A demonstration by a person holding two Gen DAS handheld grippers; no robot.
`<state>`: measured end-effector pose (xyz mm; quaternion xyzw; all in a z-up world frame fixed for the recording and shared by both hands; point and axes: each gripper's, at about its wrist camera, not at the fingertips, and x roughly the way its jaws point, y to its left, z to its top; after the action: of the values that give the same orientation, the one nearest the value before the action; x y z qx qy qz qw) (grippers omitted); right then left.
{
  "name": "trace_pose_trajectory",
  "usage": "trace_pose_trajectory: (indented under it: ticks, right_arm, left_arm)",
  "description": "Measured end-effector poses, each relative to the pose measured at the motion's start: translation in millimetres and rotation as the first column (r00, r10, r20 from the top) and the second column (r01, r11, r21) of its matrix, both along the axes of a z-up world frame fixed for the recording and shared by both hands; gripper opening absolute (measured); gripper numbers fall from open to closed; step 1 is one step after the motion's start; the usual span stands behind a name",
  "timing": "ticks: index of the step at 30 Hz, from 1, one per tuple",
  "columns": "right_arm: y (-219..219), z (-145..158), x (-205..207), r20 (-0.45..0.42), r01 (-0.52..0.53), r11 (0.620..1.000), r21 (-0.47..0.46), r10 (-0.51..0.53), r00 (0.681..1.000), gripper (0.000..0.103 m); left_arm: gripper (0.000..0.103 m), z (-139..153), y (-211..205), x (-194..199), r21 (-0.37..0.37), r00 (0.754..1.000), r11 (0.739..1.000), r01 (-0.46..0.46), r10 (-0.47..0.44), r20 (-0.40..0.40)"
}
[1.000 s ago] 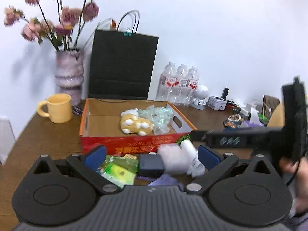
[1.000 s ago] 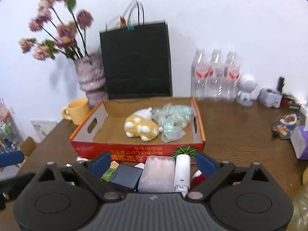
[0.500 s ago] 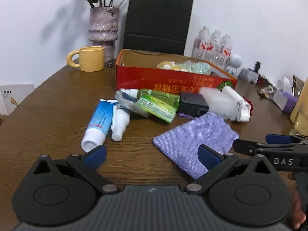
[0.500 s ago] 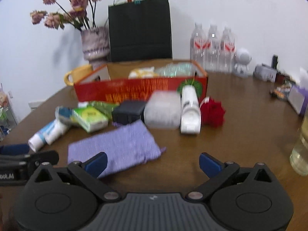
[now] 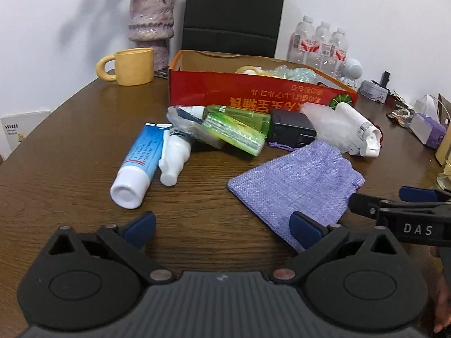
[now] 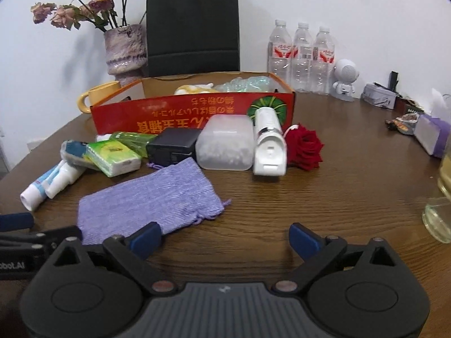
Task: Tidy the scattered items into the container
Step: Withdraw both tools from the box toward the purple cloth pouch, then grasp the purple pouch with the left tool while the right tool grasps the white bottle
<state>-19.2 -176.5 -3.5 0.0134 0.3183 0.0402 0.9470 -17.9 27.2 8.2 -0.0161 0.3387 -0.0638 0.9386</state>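
A red cardboard box (image 5: pixel 253 93) (image 6: pixel 169 115) stands mid-table with a yellow plush toy (image 6: pixel 193 88) and a clear plastic bag (image 6: pixel 248 83) inside. In front of it lie a blue-and-white tube (image 5: pixel 138 163), a small white bottle (image 5: pixel 173 157), a green bottle (image 5: pixel 239 114), a green tissue pack (image 6: pixel 112 156), a black block (image 6: pixel 174 146), a frosted plastic case (image 6: pixel 225 146), a white dispenser (image 6: pixel 269 143), a red rose (image 6: pixel 305 146) and a purple pouch (image 5: pixel 296 183) (image 6: pixel 149 200). My left gripper (image 5: pixel 222 226) is open just short of the pouch's near corner. My right gripper (image 6: pixel 225 236) is open beside the pouch, holding nothing.
A yellow mug (image 5: pixel 132 66), a purple vase (image 5: pixel 150 17) and a black paper bag (image 6: pixel 193 28) stand behind the box. Water bottles (image 6: pixel 301 56), a white robot figure (image 6: pixel 344 80) and small clutter fill the back right. A glass (image 6: pixel 442 197) sits at the right edge.
Both grippers drew back from just in front of the box and dropped low toward the table's near side; the scattered items now lie ahead of them. Both stay open.
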Motion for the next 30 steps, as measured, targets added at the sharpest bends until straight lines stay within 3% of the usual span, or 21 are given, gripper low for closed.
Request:
trace_pose_trajectory:
  ticks: [7, 13, 24, 27, 30]
  right_arm:
    - [-7, -2, -1, -0.009, -0.002, 0.998, 0.058, 0.003, 1.0, 0.098]
    - [-15, -2, -1, -0.004, 0.013, 0.994, 0.11, -0.013, 1.0, 0.099]
    - [-14, -2, -3, -0.011, 0.016, 0.994, 0.11, -0.015, 1.0, 0.103]
    - [-15, 1, -3, -0.039, 0.027, 0.996, 0.09, -0.023, 0.999, 0.101]
    - [-23, 18, -9, -0.009, 0.046, 0.995, 0.083, -0.045, 0.999, 0.1]
  left_arm:
    - [0.103, -3, -8, 1, 0.067, 1.0, 0.998, -0.003, 0.004, -0.007]
    - [0.103, -3, -9, 5, 0.075, 1.0, 0.997, -0.002, 0.003, -0.009]
    - [0.103, -3, -9, 5, 0.07, 1.0, 0.998, -0.004, 0.005, -0.007]
    - [0.103, -1, -5, 0, 0.043, 0.999, 0.998, -0.039, 0.039, 0.016]
    - [0.103, 6, 0, -2, -0.087, 0.997, 0.996, -0.008, 0.015, 0.08]
